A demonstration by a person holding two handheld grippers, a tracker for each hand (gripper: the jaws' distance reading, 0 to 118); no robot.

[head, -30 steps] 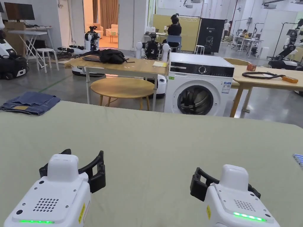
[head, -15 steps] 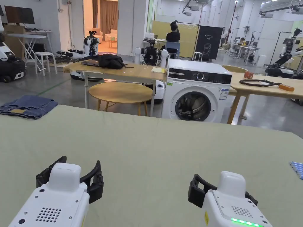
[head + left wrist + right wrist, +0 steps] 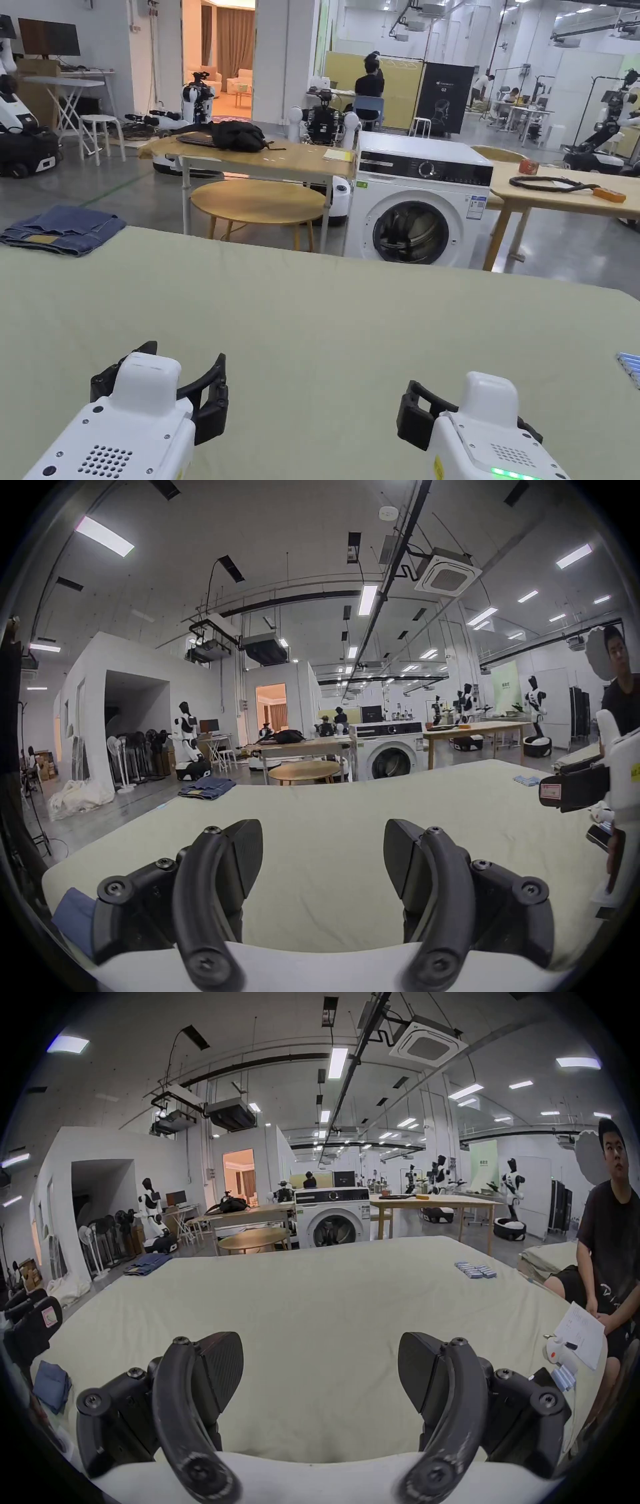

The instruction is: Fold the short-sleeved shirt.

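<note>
The left gripper (image 3: pixel 322 857) has its two black jaws spread wide, with nothing between them. The right gripper (image 3: pixel 320 1369) is the same — jaws far apart and empty. Both hover low over the near part of a big table covered with a pale green cloth (image 3: pixel 350 325), side by side and well apart from each other, the left gripper (image 3: pixel 159 381) on the left and the right gripper (image 3: pixel 465 406) on the right in the head view.

Under and ahead of the jaws there is only the bare cloth. I cannot find a short-sleeved shirt with certainty. A small piece of blue fabric (image 3: pixel 74 916) lies at the near left edge of the table, just beside the left gripper — whether it is the shirt, I cannot tell. Folded blue jeans (image 3: pixel 62 230) rest at the far left corner. At the right edge lies a group of small light-blue packs (image 3: pixel 475 1270).

Near the right side of the table a person in dark clothes (image 3: pixel 613 1241) sits, and a sheet of paper (image 3: pixel 580 1338) lies just in front of this person. Beyond the table stand a washing machine (image 3: pixel 415 200) and a round wooden table (image 3: pixel 257 201).
</note>
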